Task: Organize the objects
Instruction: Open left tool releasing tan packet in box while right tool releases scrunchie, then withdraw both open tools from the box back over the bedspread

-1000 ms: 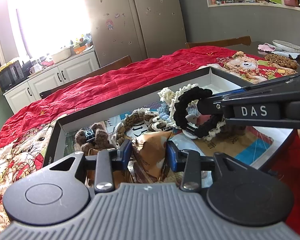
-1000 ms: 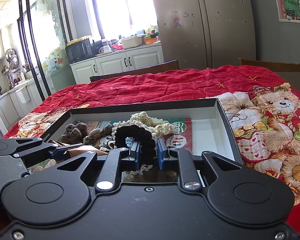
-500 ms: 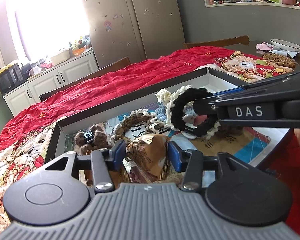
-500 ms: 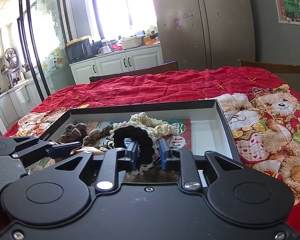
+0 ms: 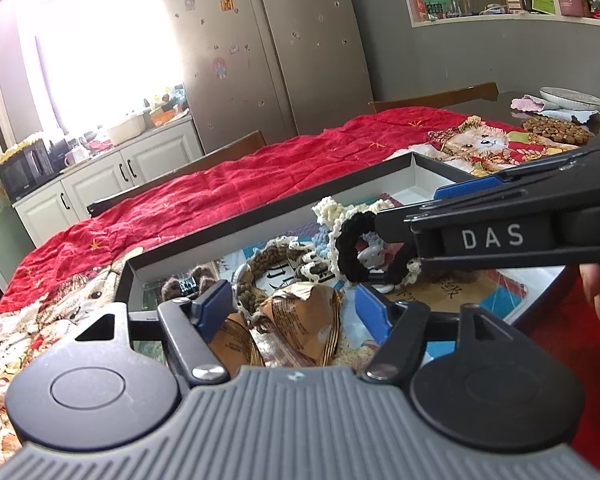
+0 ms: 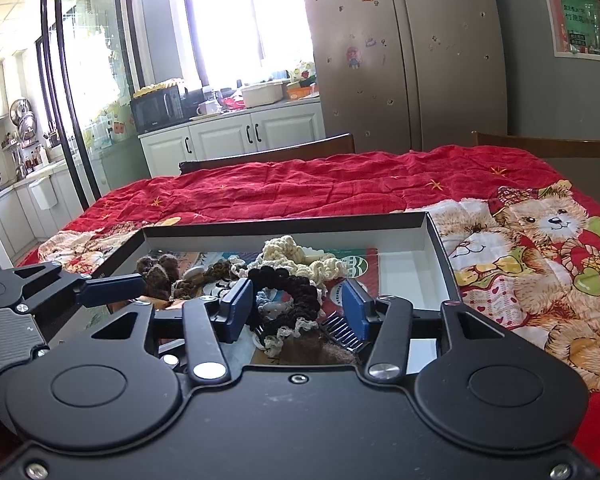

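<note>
Looks like you're at the drop-off step: both grippers have just been opening over the shallow box, so the left gripper now sits with its jaws apart around the brown snack packet lying in the box, and the right gripper has let go of the black scrunchie, which rests between its spread jaws on the pile of crocheted hair ties. Next I'd say back both straight out and up without snagging the yarn or the comb beside your right jaw, then hunt for whatever's unsorted.
</note>
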A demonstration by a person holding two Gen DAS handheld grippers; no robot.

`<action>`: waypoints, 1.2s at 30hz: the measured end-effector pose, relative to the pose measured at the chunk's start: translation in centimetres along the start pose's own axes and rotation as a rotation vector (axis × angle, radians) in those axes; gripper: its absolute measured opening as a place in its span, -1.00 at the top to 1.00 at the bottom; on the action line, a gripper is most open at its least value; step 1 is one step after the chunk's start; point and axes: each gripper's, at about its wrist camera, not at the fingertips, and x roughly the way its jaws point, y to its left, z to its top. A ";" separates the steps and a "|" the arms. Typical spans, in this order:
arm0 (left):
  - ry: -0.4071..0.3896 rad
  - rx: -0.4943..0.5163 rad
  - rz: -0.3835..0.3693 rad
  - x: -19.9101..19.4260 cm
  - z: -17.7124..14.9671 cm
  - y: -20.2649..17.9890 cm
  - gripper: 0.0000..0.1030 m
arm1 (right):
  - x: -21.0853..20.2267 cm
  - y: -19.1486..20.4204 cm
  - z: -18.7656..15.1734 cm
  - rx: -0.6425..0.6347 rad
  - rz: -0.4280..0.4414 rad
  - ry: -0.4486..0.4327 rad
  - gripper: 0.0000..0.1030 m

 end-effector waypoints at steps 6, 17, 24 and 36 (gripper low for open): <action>-0.011 0.006 0.013 -0.6 0.2 -0.1 -0.64 | -0.5 0.2 0.1 -0.006 0.001 -0.002 -0.06; -0.025 0.003 0.026 -1.8 0.5 0.2 -0.71 | -1.8 0.6 0.5 -0.011 0.014 -0.008 -0.12; -0.040 -0.008 0.031 -3.0 0.8 0.5 -0.80 | -2.6 0.8 0.8 -0.016 0.014 -0.012 -0.19; -0.068 -0.028 0.041 -5.7 1.2 1.1 -0.88 | -5.2 1.6 1.4 -0.032 0.012 -0.036 -0.26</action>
